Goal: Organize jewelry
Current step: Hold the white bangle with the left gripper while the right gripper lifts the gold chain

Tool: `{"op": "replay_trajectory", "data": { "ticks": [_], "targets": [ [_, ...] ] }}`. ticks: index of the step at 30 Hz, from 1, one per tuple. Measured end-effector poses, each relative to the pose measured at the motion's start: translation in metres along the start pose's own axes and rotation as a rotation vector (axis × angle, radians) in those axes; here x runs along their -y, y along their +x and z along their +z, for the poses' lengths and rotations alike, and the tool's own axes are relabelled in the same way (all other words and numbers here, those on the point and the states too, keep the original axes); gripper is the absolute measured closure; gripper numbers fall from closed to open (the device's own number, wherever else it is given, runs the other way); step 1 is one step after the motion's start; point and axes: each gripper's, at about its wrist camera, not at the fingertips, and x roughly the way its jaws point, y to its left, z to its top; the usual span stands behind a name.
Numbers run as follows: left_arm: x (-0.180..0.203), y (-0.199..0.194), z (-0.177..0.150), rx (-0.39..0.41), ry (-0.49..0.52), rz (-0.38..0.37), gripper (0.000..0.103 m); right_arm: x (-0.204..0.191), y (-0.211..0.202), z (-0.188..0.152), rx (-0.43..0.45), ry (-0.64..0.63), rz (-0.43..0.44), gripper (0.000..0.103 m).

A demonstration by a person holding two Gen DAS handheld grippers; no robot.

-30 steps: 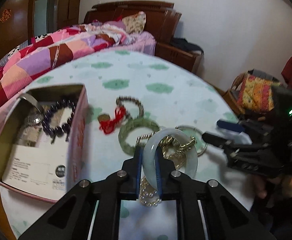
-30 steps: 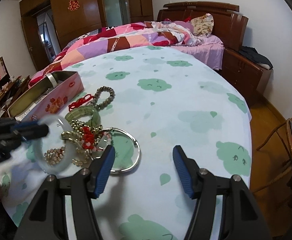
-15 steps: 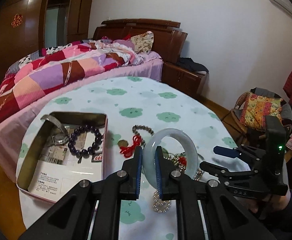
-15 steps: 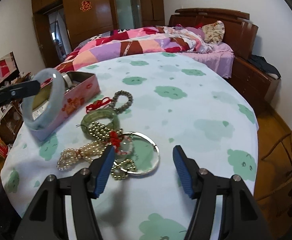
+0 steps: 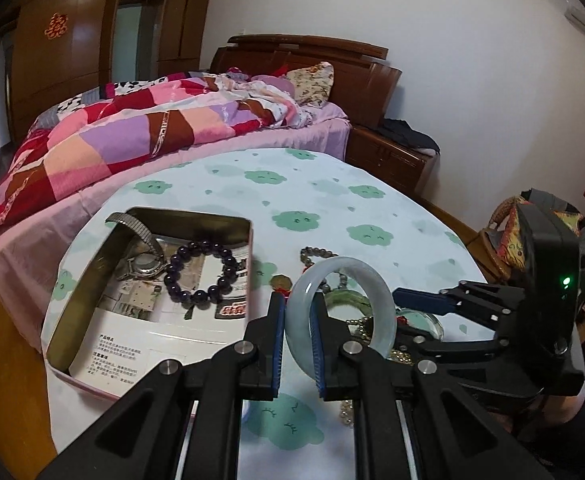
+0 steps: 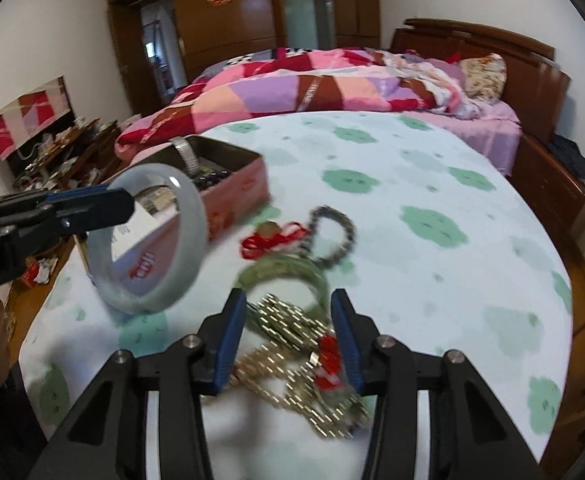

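While the left gripper (image 5: 297,344) clamps the pale bangle (image 5: 342,304), now lifted toward the desk-edge tin (image 5: 92,312), the right gripper's (image 6: 290,340) empty jaws have just narrowed over the tangled chains (image 6: 292,344).

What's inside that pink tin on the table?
In the tin lie a dark bead bracelet, a metal watch with its band draped over the rim, and printed paper lining the bottom. Whatever lies beneath the paper is covered.
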Motion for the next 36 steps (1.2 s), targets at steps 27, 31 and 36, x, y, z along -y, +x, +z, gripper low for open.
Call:
{"op": "replay_trajectory", "data": {
  "ticks": [27, 31, 36],
  "targets": [
    [-0.008, -0.022, 0.01, 0.055, -0.022, -0.025, 0.092, 0.008, -0.074, 0.043, 0.19, 0.044, -0.048, 0.096],
    [-0.011, -0.03, 0.016, 0.074, -0.022, -0.021, 0.092, 0.007, -0.082, 0.052, 0.231, 0.035, -0.058, 0.096],
    [-0.015, -0.038, 0.023, 0.097, -0.018, -0.008, 0.092, 0.002, -0.089, 0.065, 0.268, 0.016, -0.064, 0.096]
  ]
}}
